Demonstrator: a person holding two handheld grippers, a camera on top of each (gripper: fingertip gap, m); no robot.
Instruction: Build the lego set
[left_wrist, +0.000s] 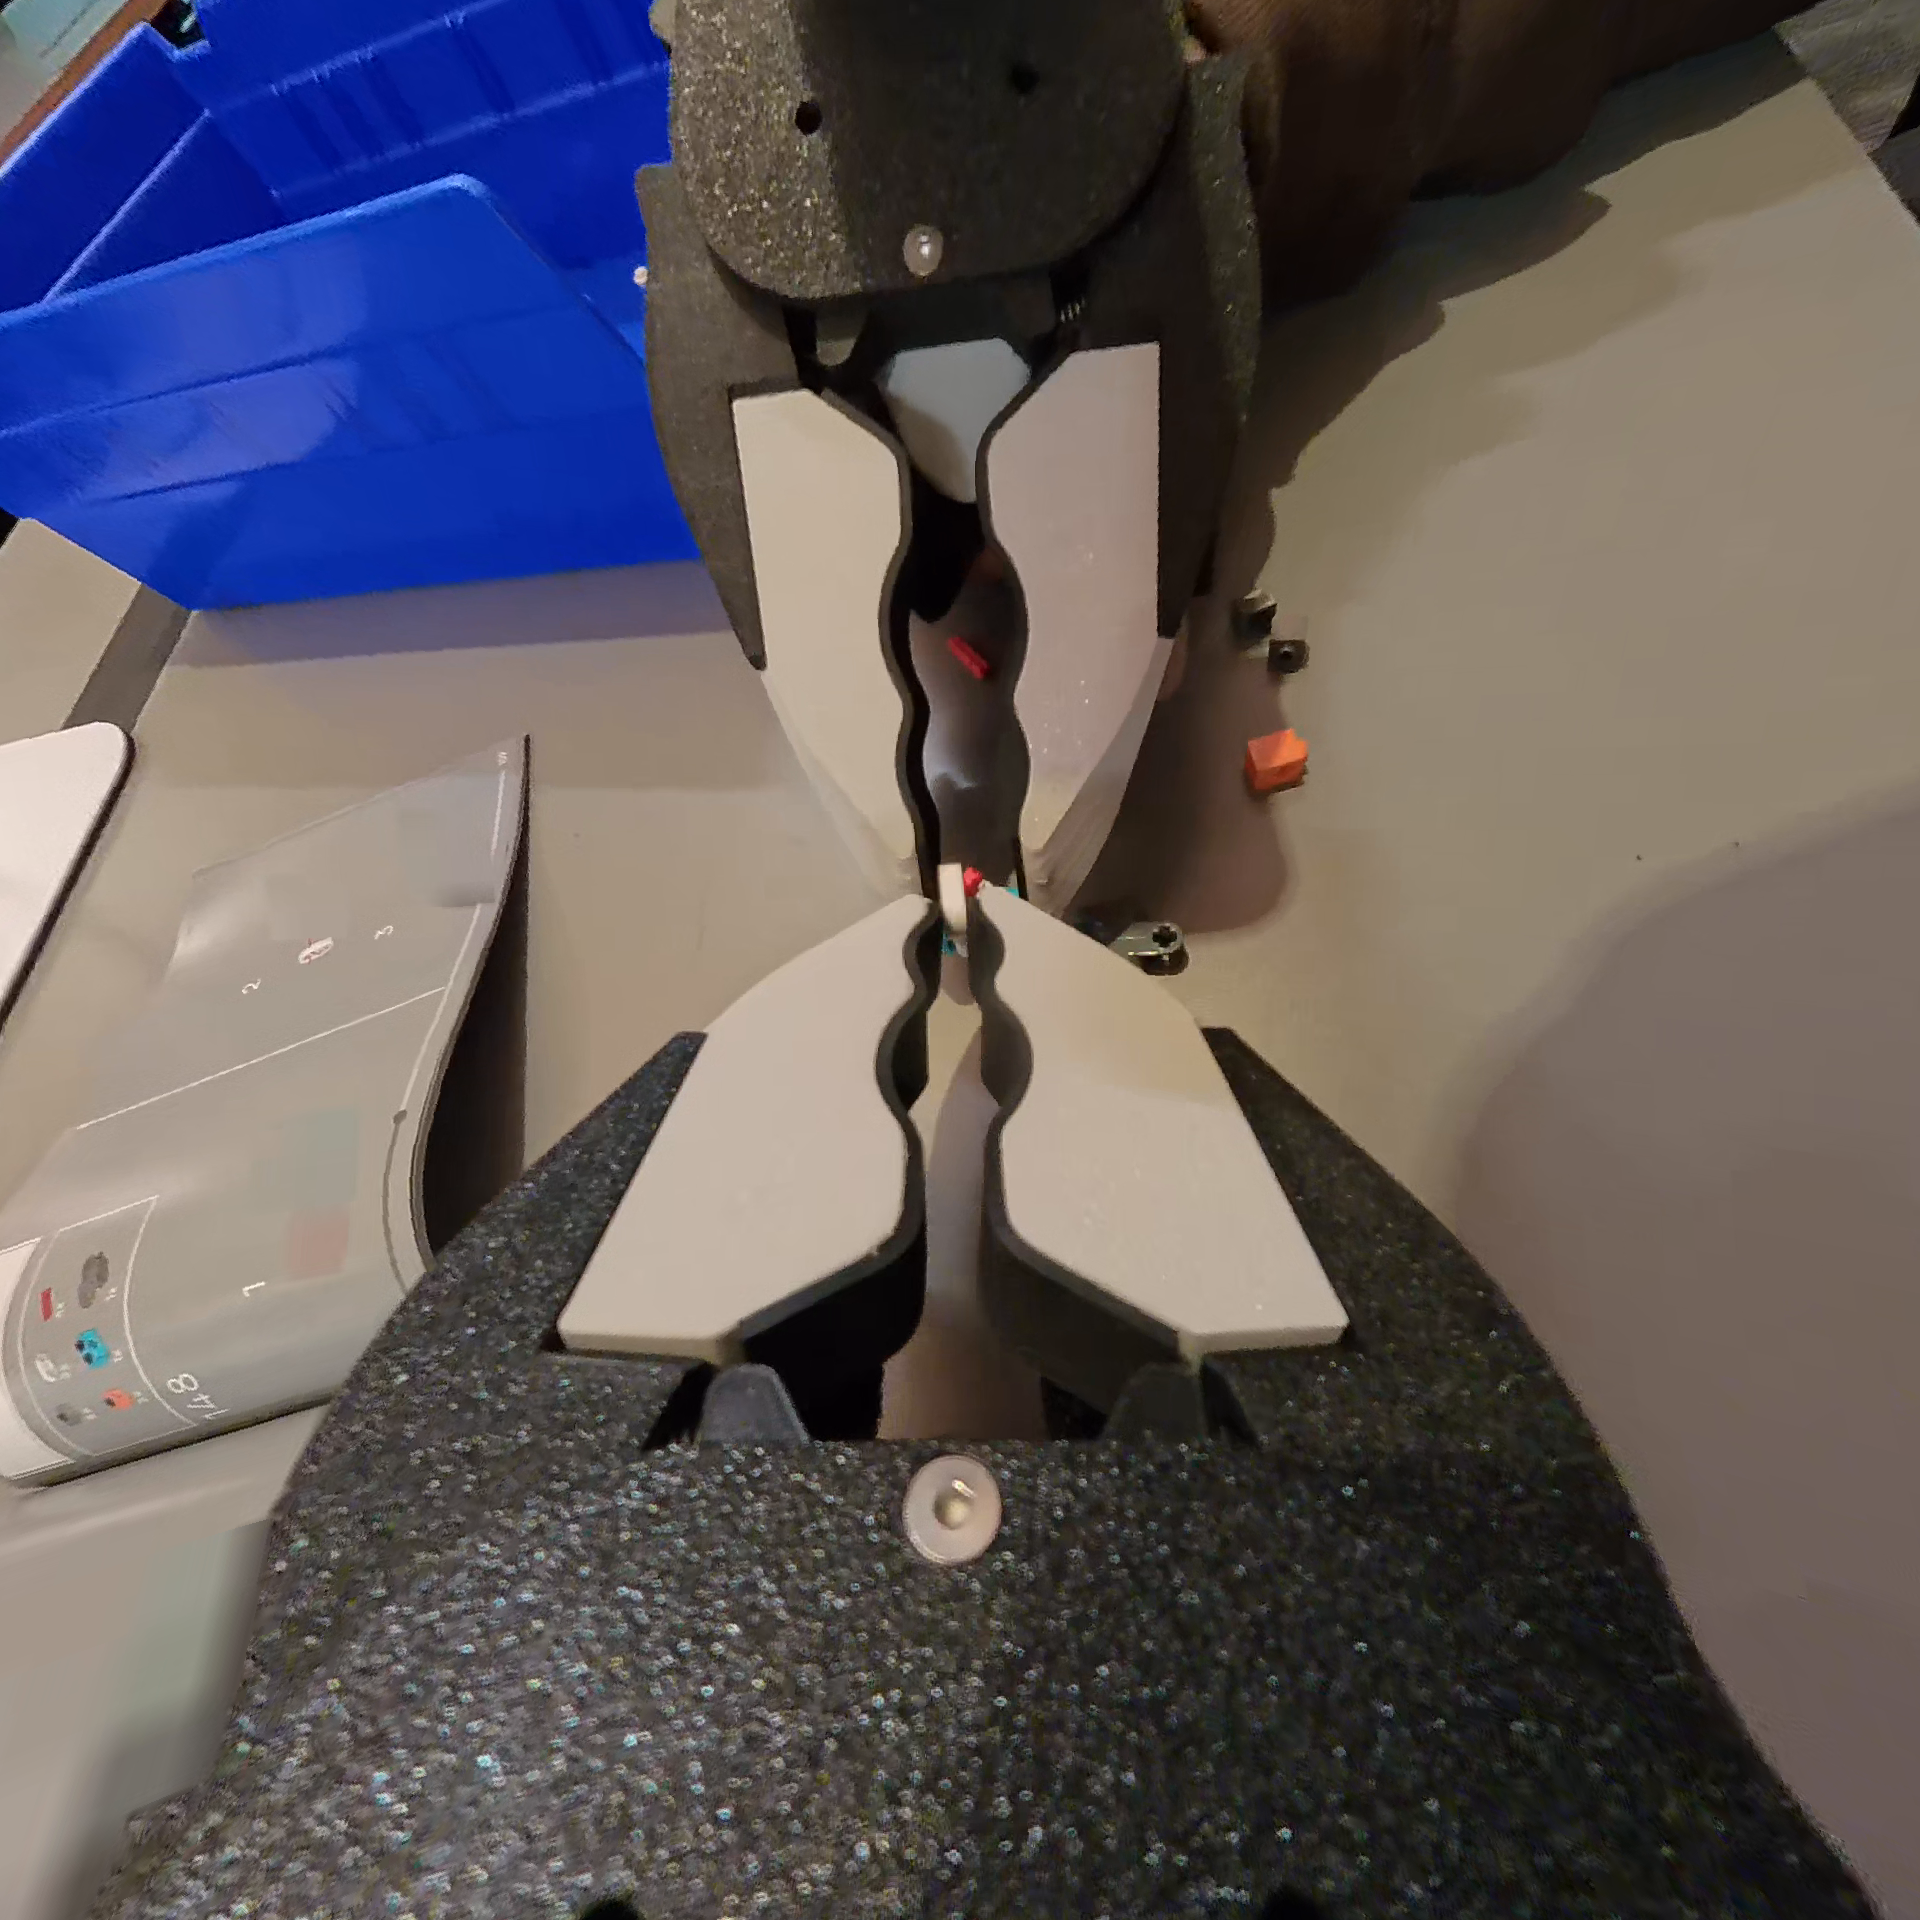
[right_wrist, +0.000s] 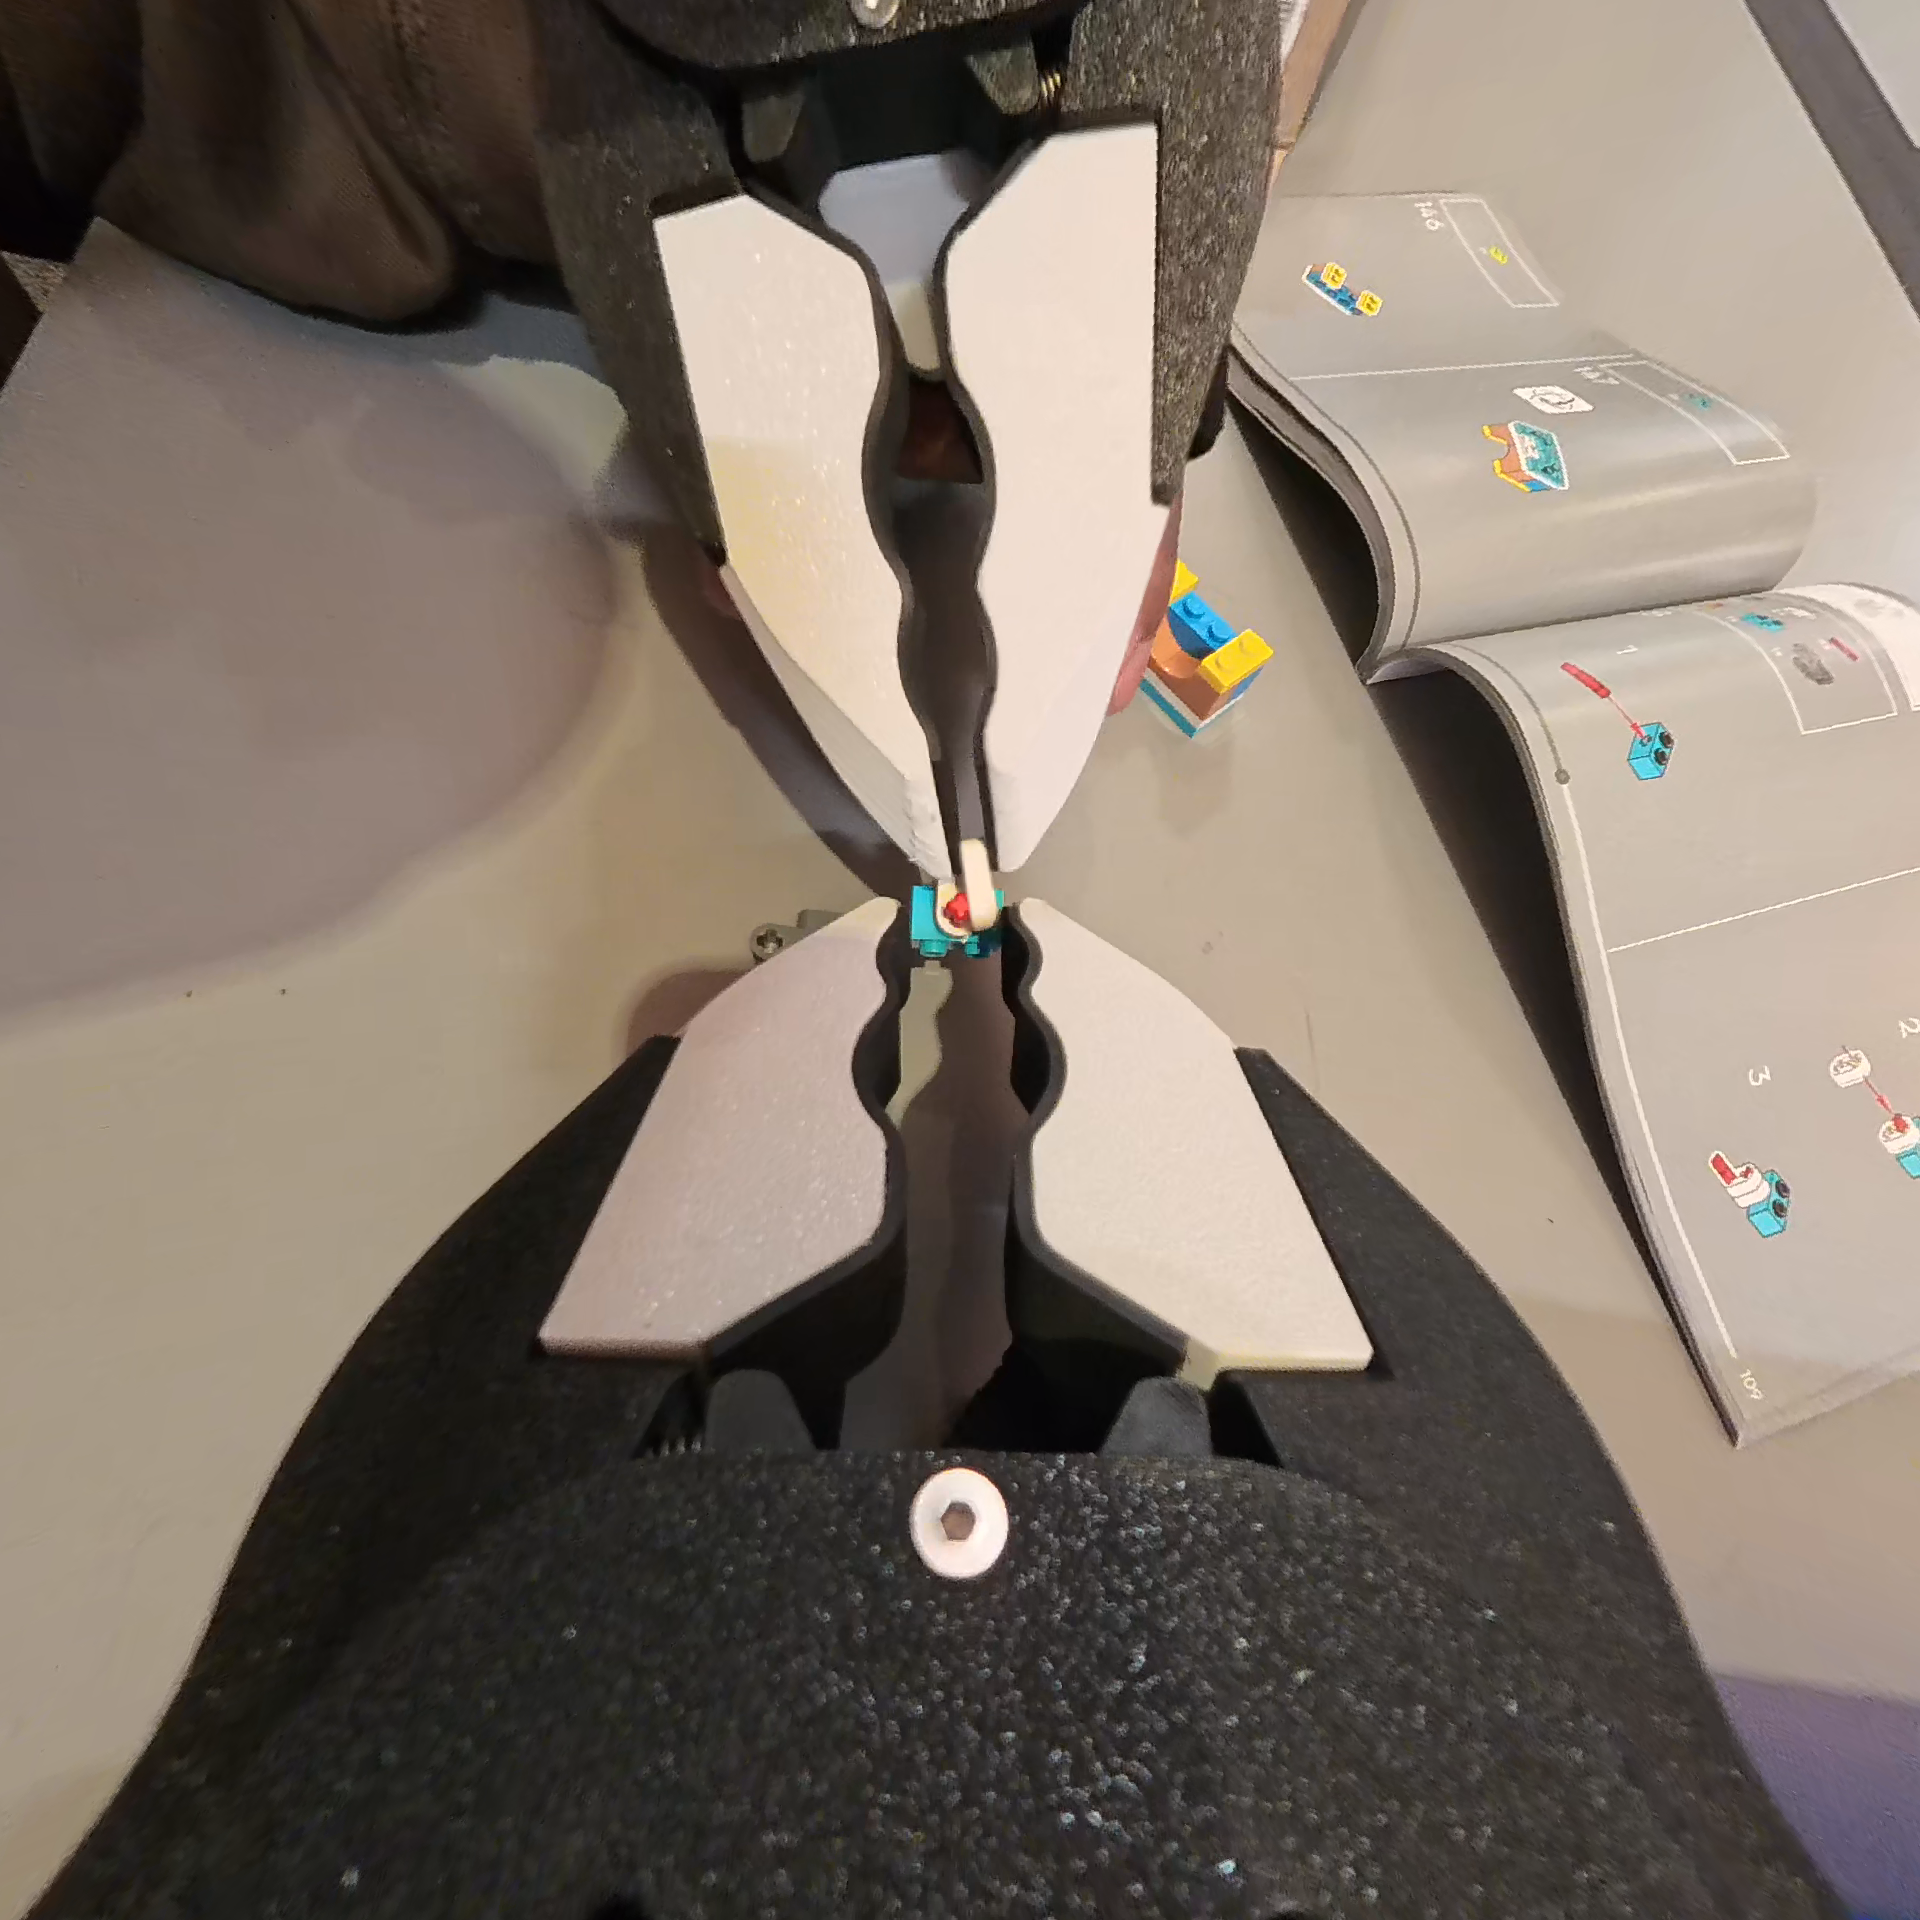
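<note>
My left gripper is shut on a small white piece. My right gripper is shut on a small teal brick with a red pin in it. The two grippers meet tip to tip above the table. In the right wrist view the left gripper comes in from the top and holds the white piece against the red pin on the teal brick. In the left wrist view the right gripper comes in from the top, and the red pin shows beside the white piece.
An open instruction booklet lies right of the right gripper, with a small blue, yellow and orange assembly beside it. Blue bins stand at the back left. Loose red, orange, black and grey pieces lie on the table. Both grippers' tips are close together, under 4 cm apart.
</note>
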